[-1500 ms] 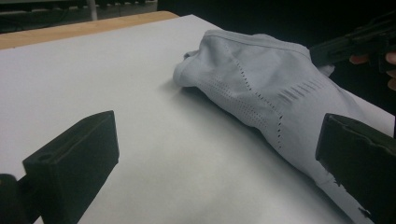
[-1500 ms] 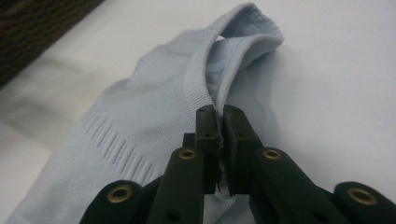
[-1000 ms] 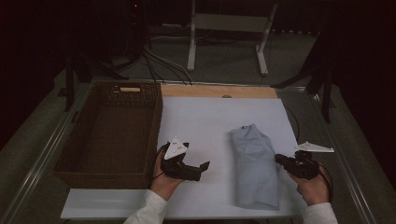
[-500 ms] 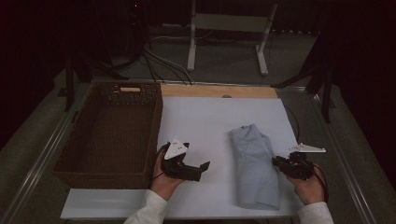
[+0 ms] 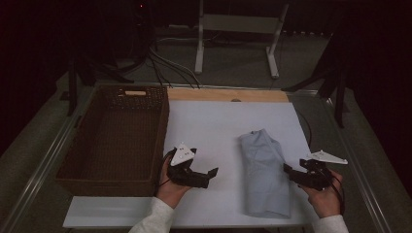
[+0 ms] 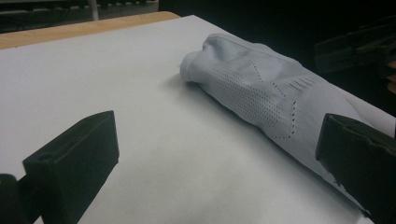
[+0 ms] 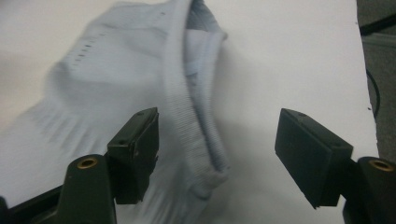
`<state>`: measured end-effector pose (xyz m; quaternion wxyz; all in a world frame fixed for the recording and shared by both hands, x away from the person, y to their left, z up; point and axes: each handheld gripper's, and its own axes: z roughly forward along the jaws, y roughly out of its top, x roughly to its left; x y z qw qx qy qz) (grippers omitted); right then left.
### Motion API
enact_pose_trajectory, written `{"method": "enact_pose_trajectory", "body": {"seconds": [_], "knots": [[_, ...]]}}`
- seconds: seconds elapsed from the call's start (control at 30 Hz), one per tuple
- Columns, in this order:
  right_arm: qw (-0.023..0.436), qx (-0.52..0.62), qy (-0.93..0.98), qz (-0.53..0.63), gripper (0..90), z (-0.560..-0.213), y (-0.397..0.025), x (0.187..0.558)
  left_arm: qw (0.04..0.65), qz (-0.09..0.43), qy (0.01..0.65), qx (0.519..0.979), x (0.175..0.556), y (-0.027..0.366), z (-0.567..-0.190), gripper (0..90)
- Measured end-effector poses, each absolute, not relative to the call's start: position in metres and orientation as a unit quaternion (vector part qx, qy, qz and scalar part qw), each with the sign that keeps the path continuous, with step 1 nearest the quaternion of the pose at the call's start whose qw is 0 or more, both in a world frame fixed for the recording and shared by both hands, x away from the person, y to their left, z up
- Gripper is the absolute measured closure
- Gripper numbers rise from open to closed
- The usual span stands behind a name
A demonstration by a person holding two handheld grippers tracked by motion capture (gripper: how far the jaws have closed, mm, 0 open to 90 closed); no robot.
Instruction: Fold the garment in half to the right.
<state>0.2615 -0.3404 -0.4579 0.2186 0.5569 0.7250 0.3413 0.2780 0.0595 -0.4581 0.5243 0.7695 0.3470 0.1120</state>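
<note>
A folded pale blue garment (image 5: 265, 170) lies lengthwise on the white table top (image 5: 218, 126), right of centre. In the left gripper view the garment (image 6: 261, 93) shows a perforated pattern. My left gripper (image 5: 208, 175) rests low on the table, left of the garment, open and empty; its jaws frame bare table and the cloth's side (image 6: 219, 154). My right gripper (image 5: 289, 174) is at the garment's right edge, open. In the right gripper view its jaws (image 7: 217, 140) straddle a ribbed hem (image 7: 196, 130) without closing on it.
A brown wicker basket (image 5: 116, 141) stands empty along the table's left side, right beside my left hand. A wooden strip (image 5: 228, 94) runs along the far edge. Cables and a metal stand (image 5: 238, 34) lie on the floor beyond.
My right gripper has slid left toward the garment's right edge. The left gripper and the garment have stayed put.
</note>
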Motion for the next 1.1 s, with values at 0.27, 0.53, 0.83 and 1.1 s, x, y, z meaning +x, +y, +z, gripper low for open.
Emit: {"method": "enact_pose_trajectory", "body": {"seconds": [0.27,0.53,0.83,1.1], "knots": [[0.214,0.532,0.743,0.346,36.3,-0.456,-0.33,0.244,0.525,0.113,0.347,0.769,0.278,0.06,-0.457,0.2],[0.203,0.529,0.751,0.338,46.6,-0.464,-0.328,0.23,0.527,0.114,0.346,0.768,0.277,0.058,-0.457,0.3],[0.186,0.53,0.762,0.322,54.7,-0.473,-0.327,0.224,0.54,0.112,0.34,0.761,0.278,0.052,-0.455,1.0],[0.168,0.531,0.771,0.309,63.0,-0.482,-0.327,0.223,0.555,0.12,0.325,0.756,0.28,0.042,-0.457,3.3]]}}
